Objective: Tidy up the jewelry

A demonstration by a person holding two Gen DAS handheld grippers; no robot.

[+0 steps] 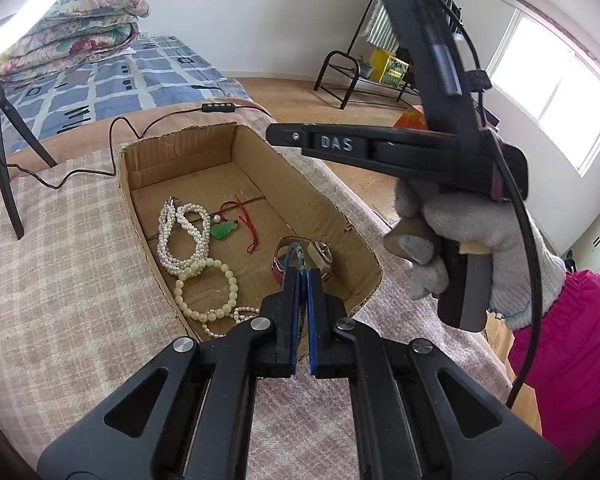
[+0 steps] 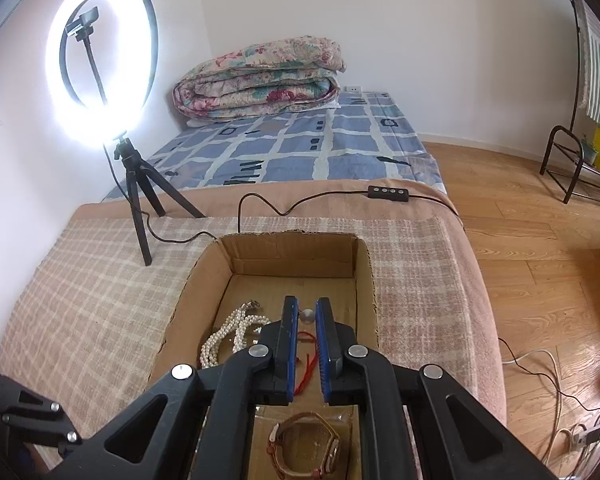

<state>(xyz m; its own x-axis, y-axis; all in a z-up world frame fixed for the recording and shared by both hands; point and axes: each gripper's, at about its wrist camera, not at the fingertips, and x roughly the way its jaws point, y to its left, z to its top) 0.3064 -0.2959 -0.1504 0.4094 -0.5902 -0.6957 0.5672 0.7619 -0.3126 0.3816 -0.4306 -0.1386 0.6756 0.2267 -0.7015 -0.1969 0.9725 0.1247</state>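
Observation:
An open cardboard box (image 1: 320, 208) sits on a checked blanket. Inside lie a twisted pearl necklace (image 1: 180, 236), a cream bead bracelet (image 1: 208, 288), a green jade pendant on red cord (image 1: 225, 230) and a brown-strap watch (image 1: 320, 258). My left gripper (image 1: 298, 254) is shut above the watch, its tips close to the strap; whether they pinch it I cannot tell. My right gripper (image 2: 306, 312) is slightly open over the box (image 2: 180, 312), with a small pearl (image 2: 308, 316) between the fingertips, above the red cord (image 2: 304, 376). The watch (image 2: 304, 448) lies below it.
A ring light on a tripod (image 2: 100, 64) stands at the blanket's back left, its cable and switch (image 2: 388, 193) trailing behind the box. A bed with a folded quilt (image 2: 260, 80) is beyond. Wooden floor and a black rack (image 2: 572, 168) lie to the right.

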